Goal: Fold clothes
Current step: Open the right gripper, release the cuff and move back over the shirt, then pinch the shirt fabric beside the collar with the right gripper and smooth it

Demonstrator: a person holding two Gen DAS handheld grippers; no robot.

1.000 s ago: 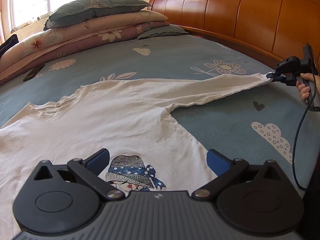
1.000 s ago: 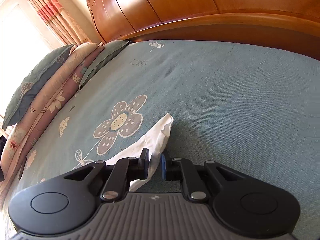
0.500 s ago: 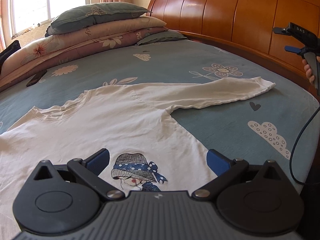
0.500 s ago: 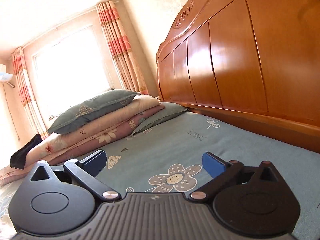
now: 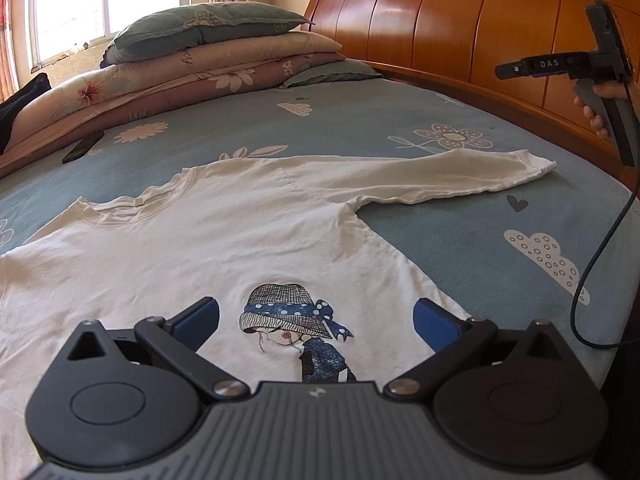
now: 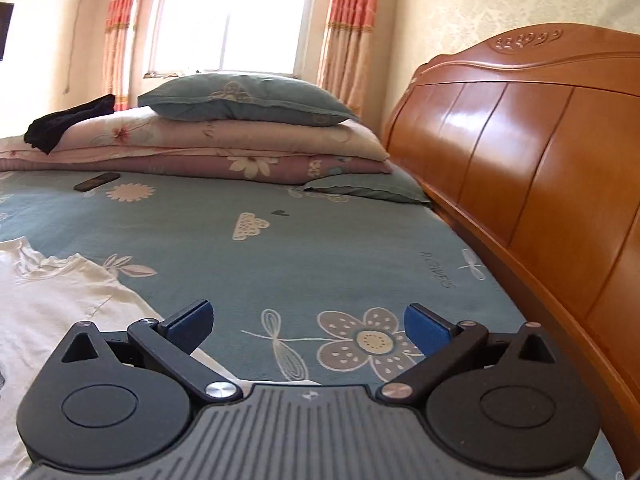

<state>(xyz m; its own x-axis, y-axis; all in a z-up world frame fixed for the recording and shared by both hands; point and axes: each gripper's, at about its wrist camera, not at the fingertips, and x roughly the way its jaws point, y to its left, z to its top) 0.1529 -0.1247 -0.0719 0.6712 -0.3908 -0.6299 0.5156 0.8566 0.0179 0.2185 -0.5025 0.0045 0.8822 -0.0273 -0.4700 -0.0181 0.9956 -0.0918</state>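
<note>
**White shirt spread flat, both grippers empty**

The white shirt [image 5: 208, 248] lies face up on the bed [image 5: 460, 240], one sleeve [image 5: 460, 176] stretched toward the headboard [image 5: 460, 32] edge. The left gripper [image 5: 316, 318] hovers over the printed chest, jaws wide apart, holding nothing. Only the left view shows the right gripper [image 5: 516, 69] raised above the sleeve's cuff; its own view shows jaws [image 6: 306, 322] spread wide, empty, with pillows [image 6: 244, 98] beyond.
</note>
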